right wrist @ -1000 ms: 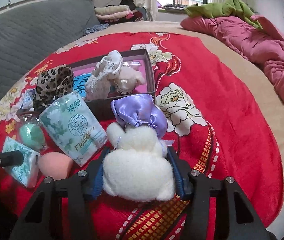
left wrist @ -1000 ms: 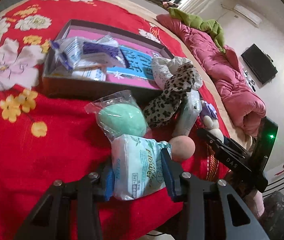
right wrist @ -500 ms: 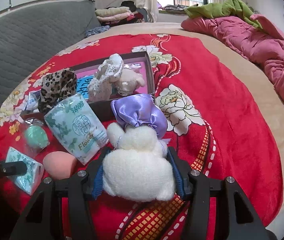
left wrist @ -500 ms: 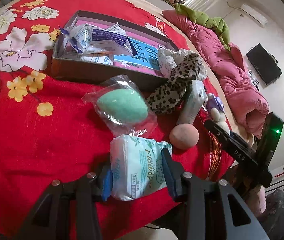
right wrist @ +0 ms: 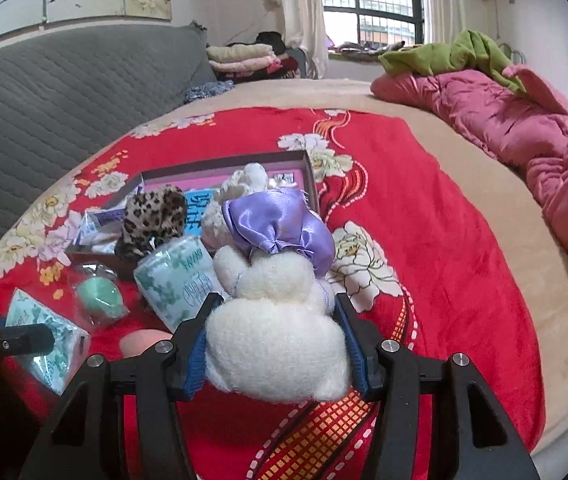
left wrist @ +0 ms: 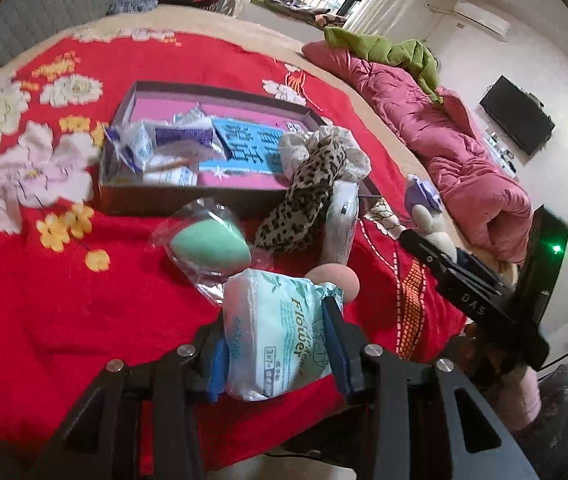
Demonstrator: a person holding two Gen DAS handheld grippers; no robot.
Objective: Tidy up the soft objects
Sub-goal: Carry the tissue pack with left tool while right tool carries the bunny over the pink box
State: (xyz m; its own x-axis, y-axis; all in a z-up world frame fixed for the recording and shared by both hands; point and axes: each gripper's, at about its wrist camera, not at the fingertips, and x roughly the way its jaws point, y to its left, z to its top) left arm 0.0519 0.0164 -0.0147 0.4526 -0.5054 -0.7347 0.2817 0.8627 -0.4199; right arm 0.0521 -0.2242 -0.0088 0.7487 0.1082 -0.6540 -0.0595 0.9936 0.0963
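Both grippers are carrying soft items toward the box.
Left wrist view: the left gripper [left wrist: 275,344] is clamping a tissue pack [left wrist: 279,328] near the box [left wrist: 211,192]; it should clear the green sponge [left wrist: 209,242]. Right wrist view: the right gripper [right wrist: 277,350] is squeezing a plush bunny [right wrist: 279,316], box [right wrist: 223,168] beyond.

Sponge [left wrist: 209,242] lies before the box [left wrist: 187,194], left of the scrunchie [left wrist: 308,200].

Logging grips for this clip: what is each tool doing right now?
Left tool: closed on the tissue pack.
Right tool: closed on the white plush toy.
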